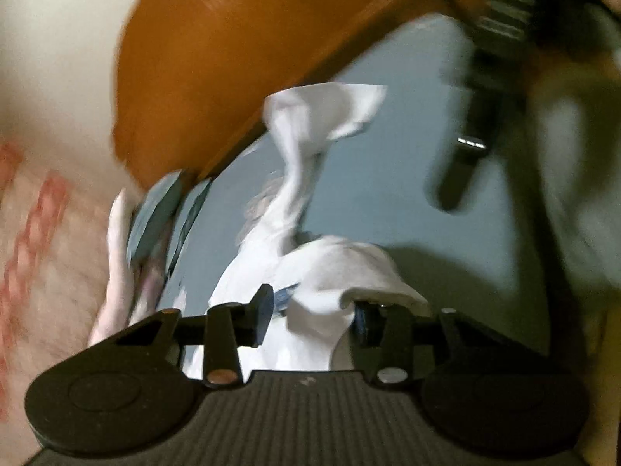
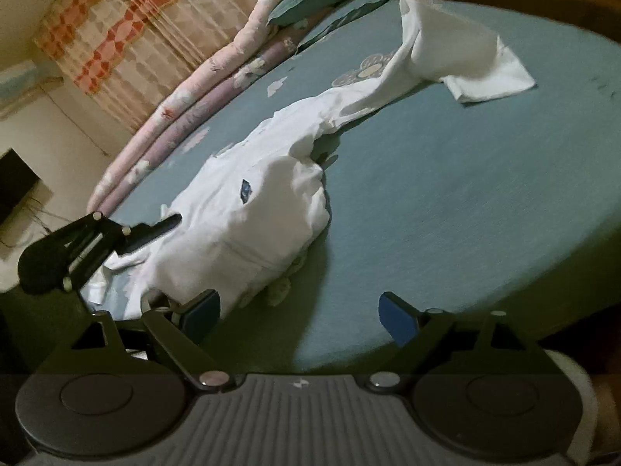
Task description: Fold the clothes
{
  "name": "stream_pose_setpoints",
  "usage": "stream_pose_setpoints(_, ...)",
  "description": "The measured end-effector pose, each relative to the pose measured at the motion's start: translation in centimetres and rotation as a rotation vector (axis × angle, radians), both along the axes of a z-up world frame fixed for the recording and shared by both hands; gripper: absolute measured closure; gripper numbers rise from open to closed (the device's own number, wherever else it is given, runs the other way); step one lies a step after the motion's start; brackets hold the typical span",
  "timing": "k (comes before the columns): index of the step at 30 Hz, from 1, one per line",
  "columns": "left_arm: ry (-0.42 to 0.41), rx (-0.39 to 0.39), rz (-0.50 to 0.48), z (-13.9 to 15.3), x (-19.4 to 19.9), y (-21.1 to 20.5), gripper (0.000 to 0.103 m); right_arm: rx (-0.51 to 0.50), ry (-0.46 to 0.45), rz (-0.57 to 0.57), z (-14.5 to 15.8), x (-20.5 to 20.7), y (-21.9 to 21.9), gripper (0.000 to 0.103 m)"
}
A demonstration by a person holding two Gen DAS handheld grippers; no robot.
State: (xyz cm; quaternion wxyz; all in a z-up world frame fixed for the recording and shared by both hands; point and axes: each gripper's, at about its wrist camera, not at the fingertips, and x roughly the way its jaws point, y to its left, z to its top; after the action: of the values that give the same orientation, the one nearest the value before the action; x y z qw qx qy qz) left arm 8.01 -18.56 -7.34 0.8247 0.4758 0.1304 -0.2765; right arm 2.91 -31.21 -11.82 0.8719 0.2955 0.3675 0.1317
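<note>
White garment (image 2: 248,209) is seen bunched, unfolded, on bed (image 2: 446,202); sleeve trails toward 1 o'clock. Left gripper (image 1: 310,306) is clamped on fabric; right gripper (image 2: 299,310) is spread wide, empty.

My two black plastic grippers, left (image 1: 310,312) and right (image 2: 299,310), have blue finger pads (image 2: 396,316), ribbed grey bases and silver pivot screws.
</note>
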Motion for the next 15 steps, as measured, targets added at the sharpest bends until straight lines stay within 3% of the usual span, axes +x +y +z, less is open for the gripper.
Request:
stream_pose_setpoints(4,0.11,-0.167,0.224,1.6,4.5,3.5,0.061,0.047,0.014,0.031,-0.9,1.1,0.5,0.009)
stream_pose_setpoints(11,0.329,-0.376,0.535,-1.2,10.6,10.6,0.06,0.068,0.021,0.09,-1.6,2.8,2.8,0.008)
stream_pose_setpoints(15,0.397,-0.44,0.551,-2.8,11.0,12.3,0.06,0.127,0.006,0.108,-2.1,4.4,3.6,0.009)
